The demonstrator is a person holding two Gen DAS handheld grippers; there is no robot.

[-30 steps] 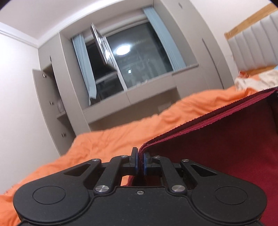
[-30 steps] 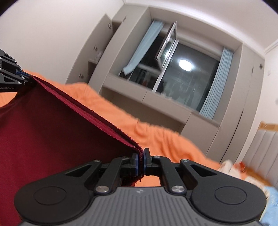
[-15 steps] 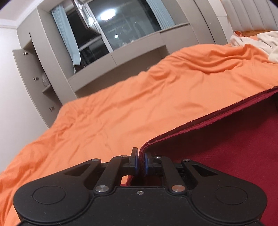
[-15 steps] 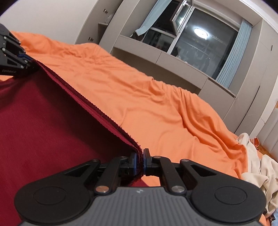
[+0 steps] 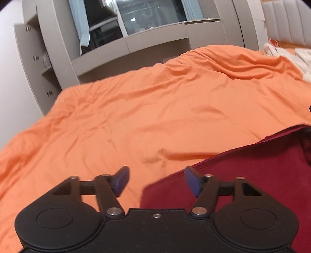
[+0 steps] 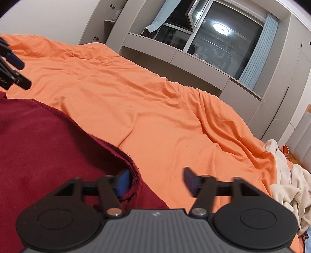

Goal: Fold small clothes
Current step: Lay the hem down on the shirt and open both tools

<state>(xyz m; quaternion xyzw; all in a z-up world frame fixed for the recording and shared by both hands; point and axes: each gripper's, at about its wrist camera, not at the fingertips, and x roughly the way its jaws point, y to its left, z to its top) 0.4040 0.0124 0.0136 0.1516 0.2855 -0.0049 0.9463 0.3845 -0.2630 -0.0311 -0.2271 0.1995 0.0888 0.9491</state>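
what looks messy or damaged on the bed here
The dark red garment has a frayed, ragged edge near the right gripper. A cream pile of clothes lies crumpled at the far side of the orange bedcover. Nothing is spilled.

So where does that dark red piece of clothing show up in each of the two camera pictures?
Left wrist view: the red garment fills the lower right, lying on the orange bedcover, its corner between the open left gripper fingers.
Right wrist view: it fills the lower left, beside the open right gripper.
Shared landmark: the window, also.
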